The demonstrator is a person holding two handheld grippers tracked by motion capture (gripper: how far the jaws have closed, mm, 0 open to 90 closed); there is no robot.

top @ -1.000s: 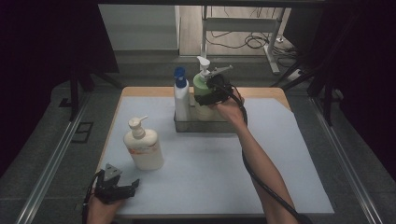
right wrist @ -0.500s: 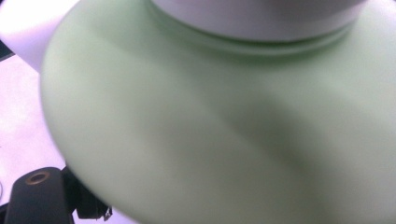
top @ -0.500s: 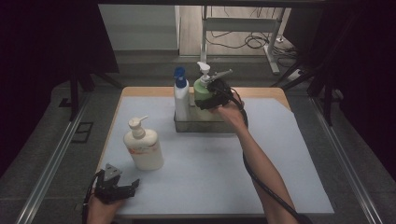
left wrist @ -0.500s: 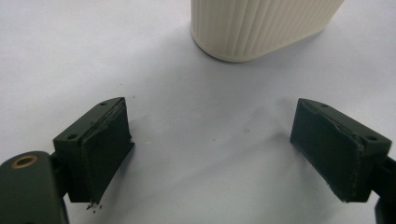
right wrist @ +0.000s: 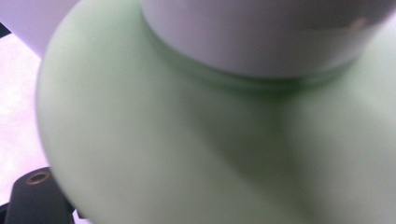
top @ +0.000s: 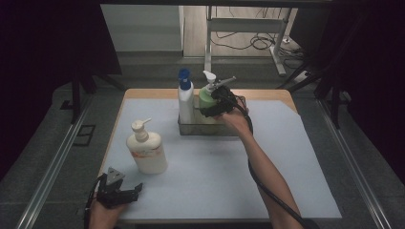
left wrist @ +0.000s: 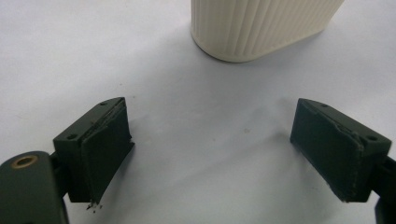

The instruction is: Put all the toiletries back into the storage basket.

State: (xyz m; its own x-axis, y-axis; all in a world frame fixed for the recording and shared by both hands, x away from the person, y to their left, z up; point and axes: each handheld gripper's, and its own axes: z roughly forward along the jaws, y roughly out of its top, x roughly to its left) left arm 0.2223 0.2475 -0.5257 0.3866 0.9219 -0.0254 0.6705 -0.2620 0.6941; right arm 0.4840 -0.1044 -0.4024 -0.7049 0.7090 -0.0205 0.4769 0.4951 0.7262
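Observation:
A pale green pump bottle [top: 206, 97] with a white pump head stands in the metal tray [top: 205, 130] at the back of the table, beside a white bottle with a blue cap [top: 185, 98]. My right gripper [top: 213, 108] is shut on the green bottle's body from the right. In the right gripper view the green bottle [right wrist: 187, 140] and its white collar [right wrist: 261, 32] loom very close. My left gripper [top: 130, 193] rests open at the front left. Its jaws [left wrist: 229, 149] stand wide apart over the white mat, with nothing between them. A cream pump bottle [top: 147, 150] stands just ahead of it, its ribbed base [left wrist: 261, 23] at the top of the left gripper view.
A white mat [top: 286, 157] covers the wooden table. The right forearm and the gripper's cable cross the mat's right half. Dark floor, rails and a desk frame [top: 248, 28] lie beyond the table's edges.
My right gripper and the green bottle have sunk a little, down into the tray next to the blue-capped bottle. The left gripper has stayed put.

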